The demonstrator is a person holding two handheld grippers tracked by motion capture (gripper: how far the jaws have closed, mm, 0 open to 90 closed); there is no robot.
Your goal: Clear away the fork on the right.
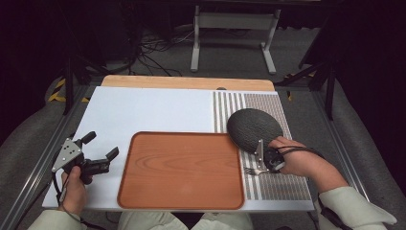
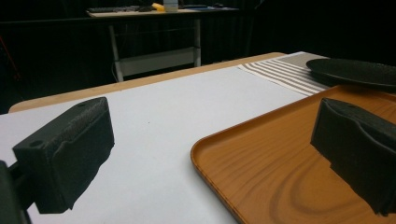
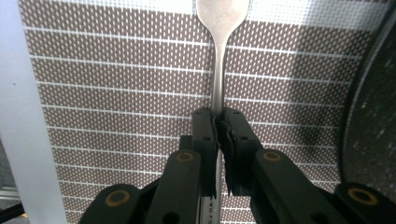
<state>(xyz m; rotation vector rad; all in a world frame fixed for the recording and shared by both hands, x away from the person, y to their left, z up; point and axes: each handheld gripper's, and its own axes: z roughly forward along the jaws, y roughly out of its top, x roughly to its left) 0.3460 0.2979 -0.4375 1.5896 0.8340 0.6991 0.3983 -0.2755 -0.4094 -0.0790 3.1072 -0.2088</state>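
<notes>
A metal fork (image 1: 251, 170) lies on the brown striped placemat (image 1: 282, 184), tines toward the tray. My right gripper (image 1: 263, 168) is shut on its handle; in the right gripper view the jaws pinch the fork (image 3: 219, 60) at the stem, right gripper (image 3: 218, 126) low over the placemat (image 3: 116, 93). A dark round plate (image 1: 253, 128) sits just behind that hand and shows as the plate (image 3: 373, 130) at the right edge. My left gripper (image 1: 102, 144) is open and holds nothing, left of the wooden tray (image 1: 182, 135).
The tray (image 2: 261, 158) is bare, with the plate (image 2: 355, 72) and the placemat (image 2: 289, 72) beyond it. A white mat (image 1: 143, 110) covers the left of the table. A wooden strip (image 1: 186, 82) runs along the far edge. Cables and a metal stand are on the floor behind.
</notes>
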